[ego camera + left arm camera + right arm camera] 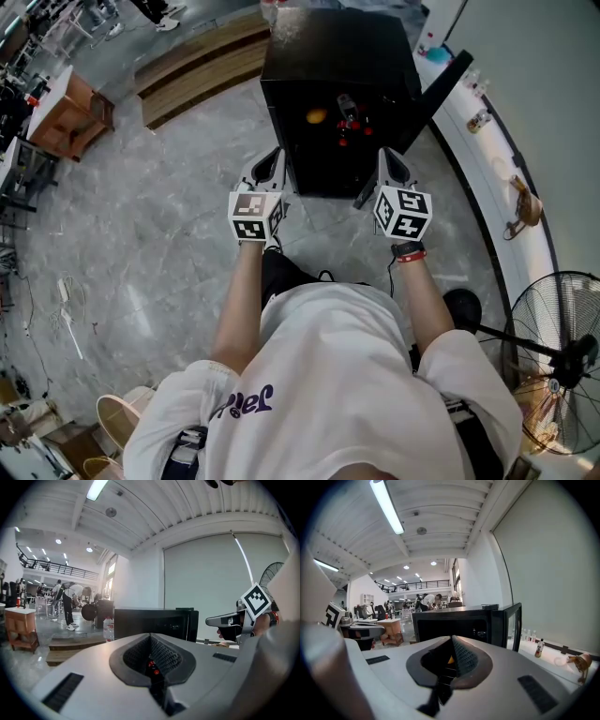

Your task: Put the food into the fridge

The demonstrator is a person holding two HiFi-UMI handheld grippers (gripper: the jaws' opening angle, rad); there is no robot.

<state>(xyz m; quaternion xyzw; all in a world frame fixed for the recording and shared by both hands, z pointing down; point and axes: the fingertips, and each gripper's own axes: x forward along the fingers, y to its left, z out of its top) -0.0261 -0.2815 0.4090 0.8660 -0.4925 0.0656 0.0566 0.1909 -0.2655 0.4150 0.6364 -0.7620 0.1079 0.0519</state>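
A small black fridge (328,66) stands on the floor ahead, its door (441,89) swung open to the right. Inside it lie an orange food item (316,116) and red items (349,124). My left gripper (267,173) hangs just before the fridge's left front edge, jaws shut and holding nothing. My right gripper (392,169) is level with it at the fridge's right front, by the door, also shut and holding nothing. The fridge (140,620) fills the middle of the left gripper view. In the right gripper view the fridge (440,620) and its door (513,625) show close ahead.
A white ledge (497,169) with small bottles and objects runs along the right wall. A standing fan (553,366) is at the lower right. Wooden steps (202,66) and a wooden cabinet (70,117) sit to the far left. People (65,599) stand in the background.
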